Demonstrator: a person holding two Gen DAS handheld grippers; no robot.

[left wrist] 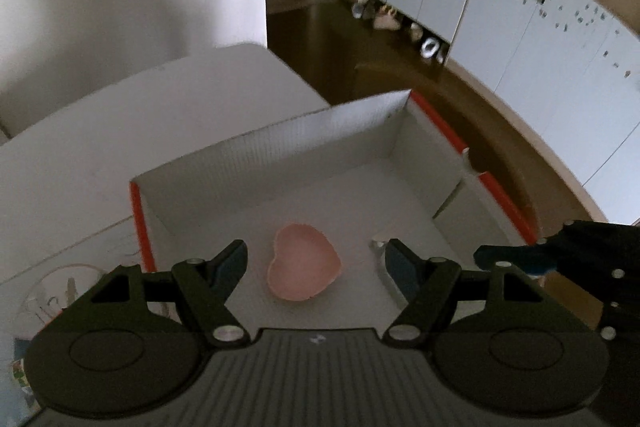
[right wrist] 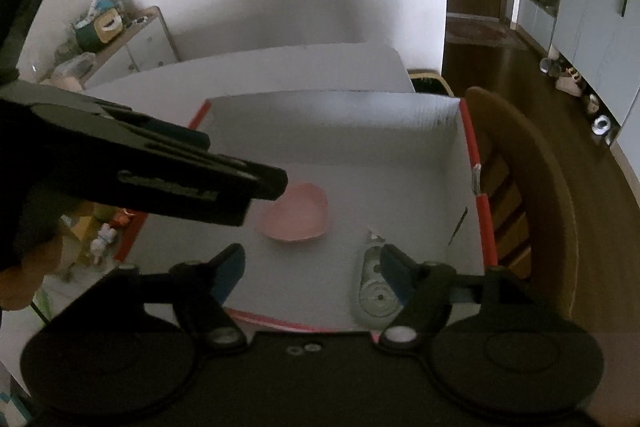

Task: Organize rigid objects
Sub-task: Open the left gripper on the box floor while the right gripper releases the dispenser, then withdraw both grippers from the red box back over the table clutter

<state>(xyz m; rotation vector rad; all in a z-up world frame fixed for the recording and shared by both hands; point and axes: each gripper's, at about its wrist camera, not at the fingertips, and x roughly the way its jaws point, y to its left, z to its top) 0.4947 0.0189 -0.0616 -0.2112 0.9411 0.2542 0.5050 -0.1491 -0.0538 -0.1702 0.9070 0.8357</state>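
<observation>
A pink heart-shaped dish (left wrist: pixel 304 269) lies on the floor of a white cardboard box (left wrist: pixel 332 131) with red edges. My left gripper (left wrist: pixel 316 259) is open and empty, hovering over the box just above the dish. In the right wrist view the dish (right wrist: pixel 298 217) lies mid-box and a white tape dispenser (right wrist: pixel 374 293) lies near the box's front right corner. My right gripper (right wrist: pixel 312 263) is open and empty above the box's near edge, its right finger over the dispenser. The left gripper (right wrist: pixel 240 183) crosses in from the left there.
The box sits on a white table (left wrist: pixel 120 131). A clear glass container (left wrist: pixel 52 295) stands left of the box. A wooden chair (right wrist: pixel 532 187) stands to the right. Small toys (right wrist: pixel 104 235) lie left of the box. Cabinets (left wrist: pixel 520 27) line the far wall.
</observation>
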